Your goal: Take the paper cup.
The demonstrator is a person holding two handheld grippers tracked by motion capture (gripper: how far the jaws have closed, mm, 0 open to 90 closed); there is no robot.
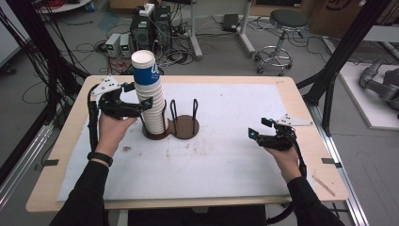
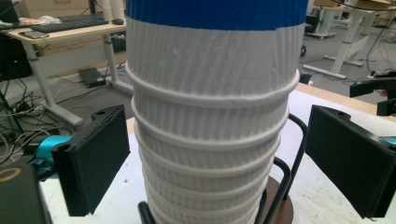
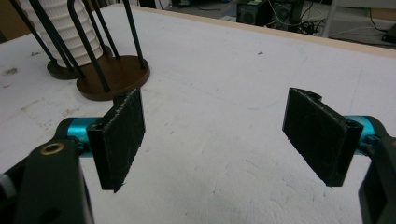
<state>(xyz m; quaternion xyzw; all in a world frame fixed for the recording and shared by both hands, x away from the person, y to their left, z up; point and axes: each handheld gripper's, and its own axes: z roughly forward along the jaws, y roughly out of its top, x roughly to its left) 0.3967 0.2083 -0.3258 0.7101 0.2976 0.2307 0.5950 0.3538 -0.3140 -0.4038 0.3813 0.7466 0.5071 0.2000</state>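
1. A person sits at a table covered with a white mat, holding a two-jaw gripper in each hand.
2. The right gripper hovers low over bare mat on the person's right. Its jaws stand apart and hold nothing. Ahead of it and to its left stands the cup holder.
3. The left gripper is raised beside a tall stack of cups. Its jaws stand open on either side of the stack, with a gap on each side, so nothing is gripped yet.
4. The stack sits directly between the left gripper's jaws. It is white ribbed paper cups nested together, the top one with a blue band.
5. The stack rests in one ring of a brown double cup holder with black wire posts. The second ring, beside it, is empty.
6. Judged from this, the work is at an early stage: a cup remains to be gripped and lifted off.
7. The wire posts hug the lower cups and could snag the jaws.
8. Beyond the table lie cables, computer boxes and a stool.
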